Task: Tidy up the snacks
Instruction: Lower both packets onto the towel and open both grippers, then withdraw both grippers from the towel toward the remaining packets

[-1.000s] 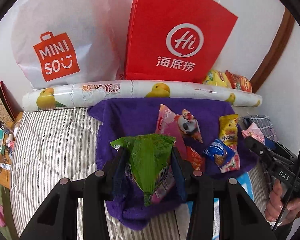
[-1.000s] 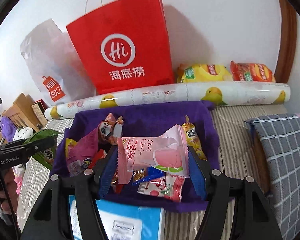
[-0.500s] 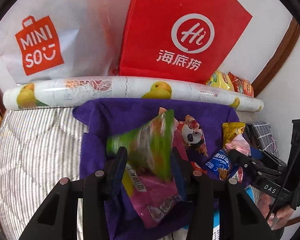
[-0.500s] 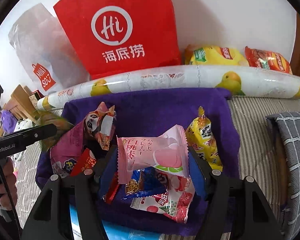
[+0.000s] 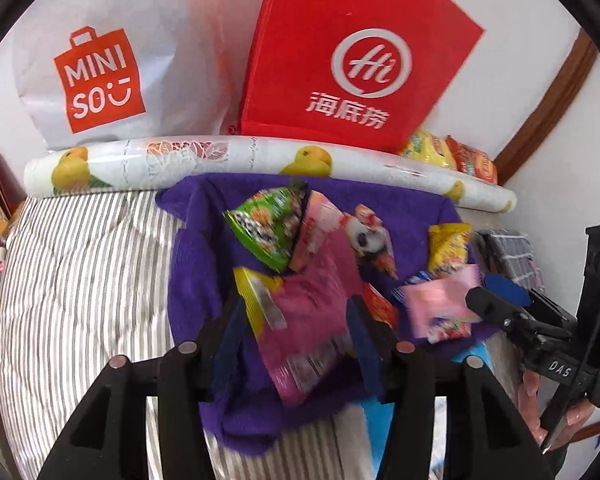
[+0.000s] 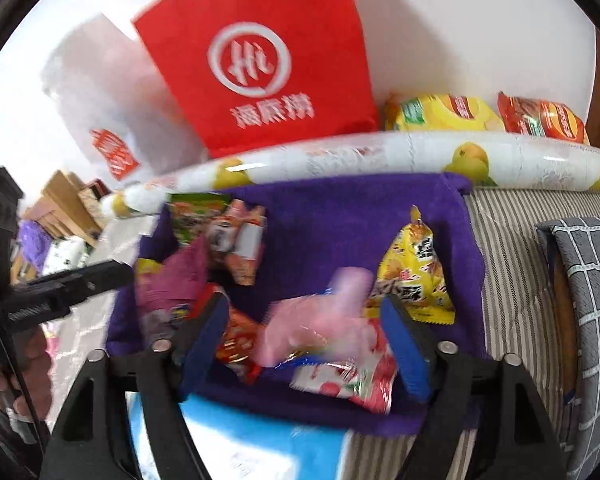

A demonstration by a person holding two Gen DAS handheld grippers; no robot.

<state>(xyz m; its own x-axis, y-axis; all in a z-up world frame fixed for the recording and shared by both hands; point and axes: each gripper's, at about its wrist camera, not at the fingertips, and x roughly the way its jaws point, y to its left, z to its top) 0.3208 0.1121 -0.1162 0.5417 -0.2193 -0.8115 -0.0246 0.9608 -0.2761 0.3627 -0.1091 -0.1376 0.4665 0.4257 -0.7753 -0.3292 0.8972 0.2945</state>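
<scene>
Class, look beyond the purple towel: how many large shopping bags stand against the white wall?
2. A white plastic bag with an orange logo stands on the left, and a red paper bag with a white round logo stands beside it on the right. Others may be hidden behind them.

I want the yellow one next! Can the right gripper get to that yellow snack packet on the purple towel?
Probably yes. The yellow snack packet lies uncovered on the purple towel, just beyond the right gripper, whose fingers are opening.
</scene>
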